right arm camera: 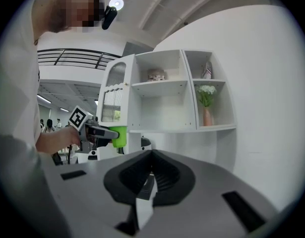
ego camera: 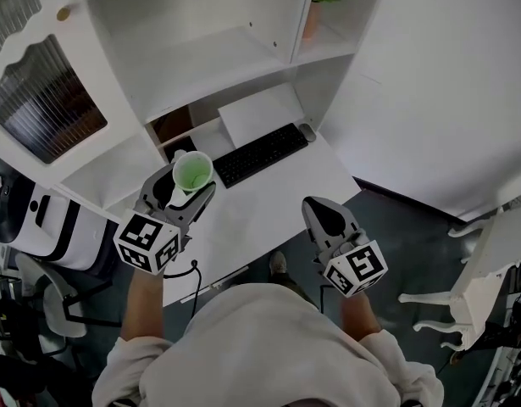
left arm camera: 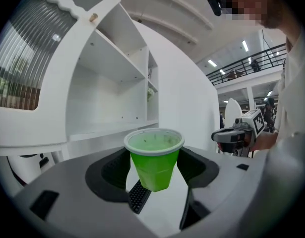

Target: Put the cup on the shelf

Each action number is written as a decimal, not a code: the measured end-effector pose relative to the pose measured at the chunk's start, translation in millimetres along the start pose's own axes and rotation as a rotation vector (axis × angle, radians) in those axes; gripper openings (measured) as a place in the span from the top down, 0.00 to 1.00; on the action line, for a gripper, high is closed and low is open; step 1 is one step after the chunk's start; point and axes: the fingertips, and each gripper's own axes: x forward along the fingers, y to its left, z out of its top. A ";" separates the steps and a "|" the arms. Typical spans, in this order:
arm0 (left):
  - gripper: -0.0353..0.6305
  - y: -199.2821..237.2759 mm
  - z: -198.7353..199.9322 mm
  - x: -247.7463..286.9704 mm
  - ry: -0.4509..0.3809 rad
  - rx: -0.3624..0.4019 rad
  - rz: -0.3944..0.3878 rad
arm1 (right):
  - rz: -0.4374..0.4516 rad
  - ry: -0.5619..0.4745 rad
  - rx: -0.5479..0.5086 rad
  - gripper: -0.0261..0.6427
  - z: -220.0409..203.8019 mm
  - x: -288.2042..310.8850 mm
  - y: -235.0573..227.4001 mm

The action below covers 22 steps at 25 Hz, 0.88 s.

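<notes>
Above white desk (ego camera: 273, 206), left hand-held gripper (ego camera: 191, 186) clamps green cup (ego camera: 193, 171).

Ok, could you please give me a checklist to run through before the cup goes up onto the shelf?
1. Cup gripped between the left gripper's jaws: ok.
2. Cup upright: ok.
3. Bare space on the shelf ahead: ok.
4. Right gripper shut, empty, apart from the cup: ok.
5. Cup empty inside: cannot tell.
</notes>
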 end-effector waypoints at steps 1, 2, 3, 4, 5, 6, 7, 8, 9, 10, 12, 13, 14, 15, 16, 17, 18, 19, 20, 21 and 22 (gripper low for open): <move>0.50 2.9 3.6 7.1 -0.001 -0.006 0.007 | 0.004 0.001 0.001 0.95 1.0 3.6 -9.2; 0.50 5.4 7.1 12.6 -0.002 -0.011 0.014 | 0.008 0.001 0.001 0.95 1.8 6.5 -16.7; 0.50 7.9 10.8 17.6 -0.003 -0.012 0.021 | 0.012 0.000 0.002 0.95 2.5 9.4 -23.1; 0.50 10.6 15.0 22.5 -0.004 -0.009 0.028 | 0.018 -0.001 0.004 0.95 2.8 12.5 -28.8; 0.50 13.6 20.0 27.8 -0.007 -0.005 0.036 | 0.024 -0.002 0.006 0.95 2.9 15.8 -34.3; 0.50 16.2 25.4 33.5 -0.010 0.000 0.042 | 0.030 -0.004 0.008 0.95 2.9 19.1 -39.6; 0.50 18.5 31.0 39.5 -0.012 0.005 0.046 | 0.037 -0.004 0.009 0.95 3.0 22.2 -44.5; 0.50 20.4 36.6 45.6 -0.013 0.011 0.048 | 0.043 -0.004 0.010 0.95 3.1 25.2 -49.2; 0.50 22.4 42.0 51.9 -0.013 0.017 0.049 | 0.049 -0.004 0.011 0.95 3.1 27.9 -53.7; 0.50 24.7 47.4 58.1 -0.013 0.025 0.051 | 0.054 -0.004 0.012 0.95 3.0 30.5 -58.0; 0.50 30.5 58.5 70.1 -0.013 0.040 0.057 | 0.061 -0.005 0.015 0.95 2.7 34.5 -66.2; 0.50 33.9 64.3 75.6 -0.016 0.044 0.060 | 0.063 -0.004 0.015 0.95 2.8 35.9 -70.0; 0.50 37.3 70.2 80.6 -0.020 0.044 0.062 | 0.062 -0.003 0.016 0.95 2.8 36.9 -73.9; 0.50 40.8 76.1 85.3 -0.025 0.043 0.063 | 0.060 -0.002 0.018 0.95 2.3 37.5 -78.2; 0.50 44.3 81.8 89.8 -0.029 0.042 0.064 | 0.057 -0.001 0.020 0.95 1.3 37.6 -82.8; 0.50 48.0 87.4 94.0 -0.032 0.043 0.067 | 0.053 -0.001 0.023 0.95 0.0 37.4 -87.4; 0.50 51.8 92.8 97.9 -0.035 0.047 0.071 | 0.049 -0.001 0.027 0.95 -1.2 37.2 -91.8; 0.50 55.8 98.1 101.5 -0.037 0.053 0.077 | 0.044 -0.002 0.032 0.95 -2.2 36.9 -95.9; 0.50 59.9 103.4 104.8 -0.040 0.059 0.084 | 0.040 -0.002 0.036 0.95 -3.1 36.6 -99.7; 0.50 63.8 108.5 108.1 -0.042 0.064 0.091 | 0.036 -0.001 0.040 0.95 -3.8 36.2 -103.2; 0.50 67.5 113.3 111.5 -0.044 0.068 0.097 | 0.033 0.000 0.041 0.95 -4.4 35.9 -106.3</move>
